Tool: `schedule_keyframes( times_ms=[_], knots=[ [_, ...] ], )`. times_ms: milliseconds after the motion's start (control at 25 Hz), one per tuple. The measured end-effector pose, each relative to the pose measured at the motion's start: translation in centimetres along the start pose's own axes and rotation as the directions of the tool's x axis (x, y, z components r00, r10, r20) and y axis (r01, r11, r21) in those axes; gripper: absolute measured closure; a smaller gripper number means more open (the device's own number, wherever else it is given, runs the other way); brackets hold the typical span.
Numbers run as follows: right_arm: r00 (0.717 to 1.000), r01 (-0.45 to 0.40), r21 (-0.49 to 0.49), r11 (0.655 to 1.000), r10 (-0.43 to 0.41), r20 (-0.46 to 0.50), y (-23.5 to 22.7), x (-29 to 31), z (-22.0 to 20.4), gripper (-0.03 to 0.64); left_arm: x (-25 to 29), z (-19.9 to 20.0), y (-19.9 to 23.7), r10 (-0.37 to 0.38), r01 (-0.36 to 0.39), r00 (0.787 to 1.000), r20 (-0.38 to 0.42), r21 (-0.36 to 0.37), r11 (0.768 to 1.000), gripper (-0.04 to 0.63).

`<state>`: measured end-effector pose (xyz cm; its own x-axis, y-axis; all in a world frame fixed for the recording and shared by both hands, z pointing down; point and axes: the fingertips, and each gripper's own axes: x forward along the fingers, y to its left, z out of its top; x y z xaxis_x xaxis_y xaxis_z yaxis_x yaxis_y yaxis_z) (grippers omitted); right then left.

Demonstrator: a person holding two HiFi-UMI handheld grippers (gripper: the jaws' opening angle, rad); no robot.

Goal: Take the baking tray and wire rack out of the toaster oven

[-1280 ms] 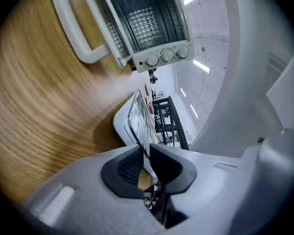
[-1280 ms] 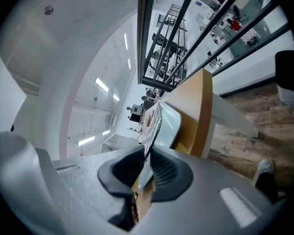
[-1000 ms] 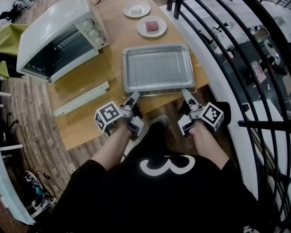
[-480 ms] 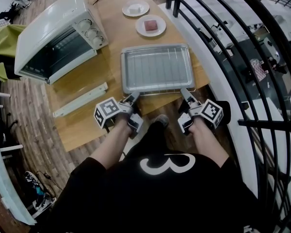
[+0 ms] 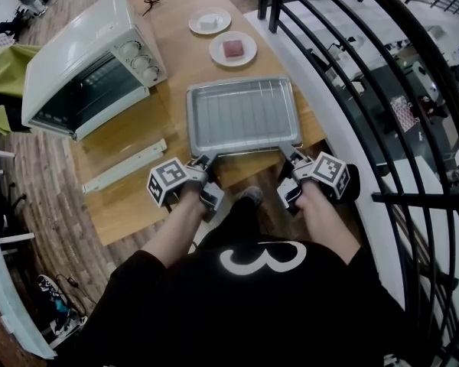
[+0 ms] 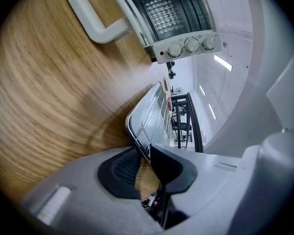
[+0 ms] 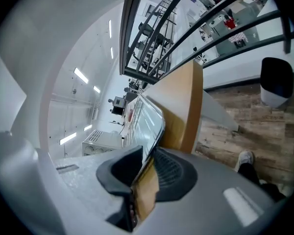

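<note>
The silver baking tray (image 5: pixel 241 117) lies on the wooden table (image 5: pixel 138 128) with the wire rack (image 5: pixel 245 102) resting in it. It sits outside the white toaster oven (image 5: pixel 84 60), whose door is down. My left gripper (image 5: pixel 201 160) is at the tray's near left corner, with the tray rim (image 6: pixel 149 116) between its jaws (image 6: pixel 146 155). My right gripper (image 5: pixel 293 157) is at the near right corner. Its jaws (image 7: pixel 147 160) have just been opening a little, and the tray rim (image 7: pixel 149 119) is still between the pads and touching them.
Two white plates (image 5: pixel 209 21) (image 5: pixel 233 49) with food stand beyond the tray. A long white strip (image 5: pixel 124 165) lies on the table at the left. A black curved railing (image 5: pixel 352 90) runs close along the table's right side. The table's near edge is right under the grippers.
Both grippers have edged slightly inward along the tray's near edge, and the right one has rolled a little. The tray has hardly moved on the table.
</note>
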<state>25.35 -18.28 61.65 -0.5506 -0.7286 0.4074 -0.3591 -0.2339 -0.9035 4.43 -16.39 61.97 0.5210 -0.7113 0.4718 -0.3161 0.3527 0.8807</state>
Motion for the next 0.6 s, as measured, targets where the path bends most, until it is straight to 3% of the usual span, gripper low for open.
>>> schedule_keyframes(
  times_ms=[160, 360, 600],
  knots=[
    [1.000, 0.004, 0.018, 1.000, -0.004, -0.004, 0.6, 0.2, 0.5, 0.501, 0.1, 0.0, -0.3, -0.015, 0.015, 1.000, -0.008, -0.007, 1.000, 0.530],
    [1.000, -0.008, -0.002, 1.000, 0.008, -0.025, 1.3, 0.2, 0.4, 0.425, -0.1, -0.3, -1.2, -0.060, 0.060, 0.998, -0.026, 0.003, 0.998, 0.447],
    [0.998, 0.028, -0.168, 0.985, -0.038, -0.053, 1.5, -2.0, 0.3, 0.380, -1.6, -0.9, -1.9, -0.074, 0.076, 0.997, -0.031, 0.074, 0.994, 0.382]
  ],
)
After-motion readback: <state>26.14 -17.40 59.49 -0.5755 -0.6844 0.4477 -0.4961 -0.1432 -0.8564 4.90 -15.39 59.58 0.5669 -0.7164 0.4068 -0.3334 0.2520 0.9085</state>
